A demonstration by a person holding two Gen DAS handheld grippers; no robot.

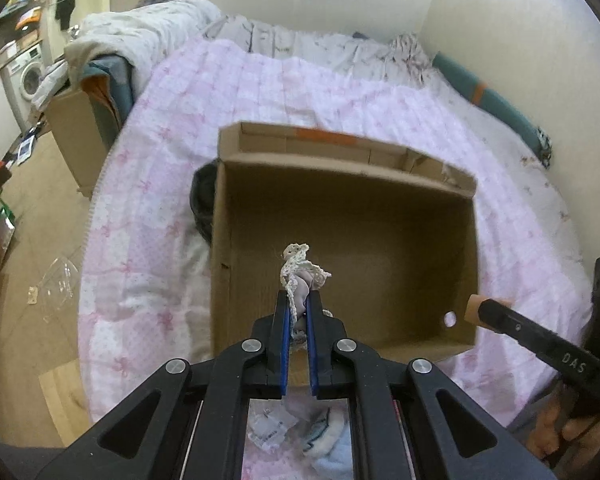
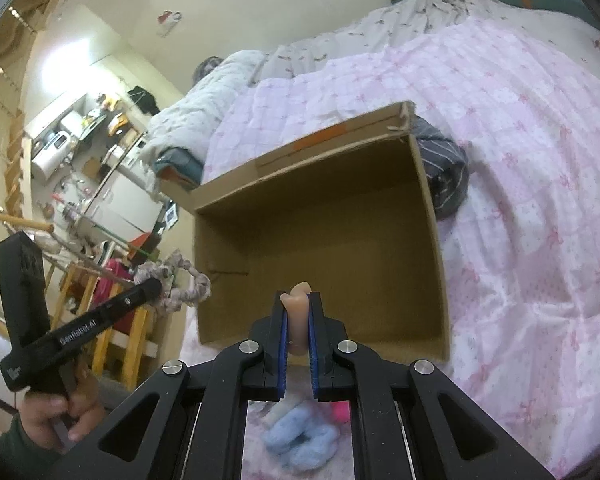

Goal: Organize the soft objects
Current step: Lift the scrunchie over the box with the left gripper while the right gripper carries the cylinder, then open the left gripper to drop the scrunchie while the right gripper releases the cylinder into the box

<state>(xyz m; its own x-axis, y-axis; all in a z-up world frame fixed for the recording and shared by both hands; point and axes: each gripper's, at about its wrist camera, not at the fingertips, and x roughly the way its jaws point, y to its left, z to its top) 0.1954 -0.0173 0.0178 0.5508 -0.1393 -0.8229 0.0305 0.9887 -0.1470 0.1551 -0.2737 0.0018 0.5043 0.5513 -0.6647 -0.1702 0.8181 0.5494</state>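
An open cardboard box (image 1: 340,216) (image 2: 320,232) sits on the pink quilted bed (image 1: 340,92) (image 2: 520,152), with nothing showing inside it. My left gripper (image 1: 298,298) (image 2: 154,286) is shut on a lace-trimmed cloth band (image 1: 296,268) (image 2: 184,284) and hangs over the box's near edge. My right gripper (image 2: 298,300) (image 1: 485,311) is shut on a small peach soft piece (image 2: 298,294) (image 1: 473,307), held above the box's near corner. A hand (image 2: 60,412) grips the left tool's handle.
A dark striped garment (image 2: 444,168) (image 1: 202,200) lies against the box's far side. A blue fluffy item (image 2: 300,440) (image 1: 328,436), a pink thing (image 2: 342,412) and a white packet (image 1: 268,428) lie on the quilt below the grippers. Folded bedding (image 1: 140,36) is piled at the bed's head.
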